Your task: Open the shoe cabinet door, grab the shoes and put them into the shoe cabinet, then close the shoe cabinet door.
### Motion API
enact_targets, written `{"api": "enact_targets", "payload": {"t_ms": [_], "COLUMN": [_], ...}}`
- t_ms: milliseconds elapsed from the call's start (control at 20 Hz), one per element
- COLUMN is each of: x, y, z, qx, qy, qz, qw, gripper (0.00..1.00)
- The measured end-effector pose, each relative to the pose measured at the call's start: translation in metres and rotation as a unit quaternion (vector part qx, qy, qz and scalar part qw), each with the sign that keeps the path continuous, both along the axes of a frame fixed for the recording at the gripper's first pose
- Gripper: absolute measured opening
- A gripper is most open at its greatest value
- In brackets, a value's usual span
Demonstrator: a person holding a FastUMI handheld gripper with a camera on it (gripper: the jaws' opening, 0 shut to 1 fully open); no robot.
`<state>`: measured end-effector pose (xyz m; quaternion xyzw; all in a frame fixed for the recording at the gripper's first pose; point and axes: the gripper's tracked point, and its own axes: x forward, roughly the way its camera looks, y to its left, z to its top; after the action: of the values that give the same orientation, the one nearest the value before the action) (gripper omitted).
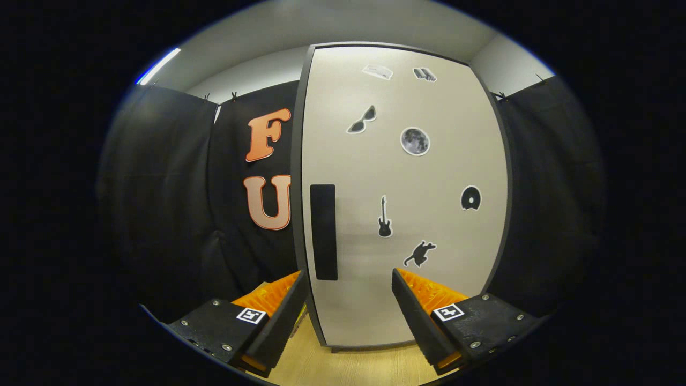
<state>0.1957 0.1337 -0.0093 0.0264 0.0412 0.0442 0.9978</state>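
A tall shoe cabinet (407,177) stands straight ahead, its pale door shut and edged by a dark frame. A black rectangular handle (323,231) runs upright along the door's left side. Several stickers dot the door, among them a guitar (384,217), a moon (415,141) and sunglasses (362,120). My gripper (348,279) is open, fingers spread wide with nothing between them. The left fingertip (295,284) lies just below and left of the handle, near the door's left edge. The right fingertip (399,281) lies in front of the lower door.
Black cloth walls hang on both sides of the cabinet. A light wooden floor (348,367) lies below the cabinet and my fingers. A white ceiling with a strip light (158,66) is above.
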Motion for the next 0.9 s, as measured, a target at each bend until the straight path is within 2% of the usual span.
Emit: {"api": "enact_targets", "payload": {"t_ms": [250,550,900], "x": [-0.071,-0.139,-0.185], "y": [-0.036,-0.064,-0.081], "z": [0.022,0.027,0.032], "qx": [-0.021,-0.014,-0.014], "qy": [-0.016,-0.014,-0.019], "qz": [-0.029,-0.055,-0.079], "qw": [0.999,0.998,0.997], "gripper": [0.97,0.97,0.97]}}
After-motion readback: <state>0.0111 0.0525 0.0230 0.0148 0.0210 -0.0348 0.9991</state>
